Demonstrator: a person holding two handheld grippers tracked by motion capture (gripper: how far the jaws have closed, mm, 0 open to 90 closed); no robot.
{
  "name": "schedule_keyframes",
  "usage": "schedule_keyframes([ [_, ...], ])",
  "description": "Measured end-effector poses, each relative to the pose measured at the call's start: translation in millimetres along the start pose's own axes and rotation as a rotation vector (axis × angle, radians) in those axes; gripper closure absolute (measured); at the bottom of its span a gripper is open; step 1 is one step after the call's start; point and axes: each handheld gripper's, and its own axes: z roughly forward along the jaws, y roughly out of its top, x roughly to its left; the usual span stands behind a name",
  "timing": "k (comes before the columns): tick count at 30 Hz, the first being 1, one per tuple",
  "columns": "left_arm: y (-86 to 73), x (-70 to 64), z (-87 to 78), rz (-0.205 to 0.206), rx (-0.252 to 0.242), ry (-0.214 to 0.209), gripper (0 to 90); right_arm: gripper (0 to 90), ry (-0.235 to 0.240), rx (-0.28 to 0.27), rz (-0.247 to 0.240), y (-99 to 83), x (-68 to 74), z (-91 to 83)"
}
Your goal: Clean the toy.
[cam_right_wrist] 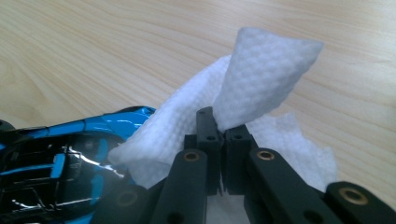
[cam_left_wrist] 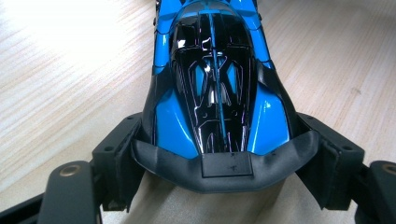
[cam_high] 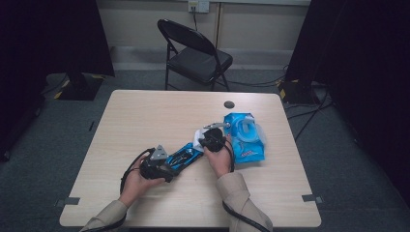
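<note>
A glossy blue and black toy race car lies on the wooden table. My left gripper is shut on the car's rear end; in the left gripper view the black rear wing sits squeezed between the jaws, and the car body stretches away. My right gripper is shut on a white wet wipe. The wipe drapes onto the nose of the car in the right gripper view.
A blue pack of wipes with an open lid lies just right of my right gripper. A small dark round spot sits at the table's far edge. Beyond the table stands a black folding chair.
</note>
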Motion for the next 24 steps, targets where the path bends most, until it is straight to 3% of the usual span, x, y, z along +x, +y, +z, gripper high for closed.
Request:
schedule_keyframes([
  [3,0.0,0.0,0.0,0.0,0.0,0.0,24.2,88.4,-0.019,0.022,0.008,-4.0,-4.9,-0.2],
  [6,0.0,0.1,0.0,0.001,0.001,0.0,24.2,88.4,0.01,-0.019,0.055,-7.7,-11.8,-5.1],
  [10,0.0,0.1,0.0,0.0,0.0,0.0,24.2,88.4,0.029,-0.043,0.026,-2.7,-8.4,-17.0],
  [18,0.0,0.2,0.0,0.001,0.0,-0.001,24.2,88.4,0.151,-0.095,-0.061,6.1,21.7,-41.4],
  [24,0.0,0.2,0.0,0.002,0.001,0.0,24.2,88.3,0.232,-0.093,-0.129,2.8,50.1,-49.0],
])
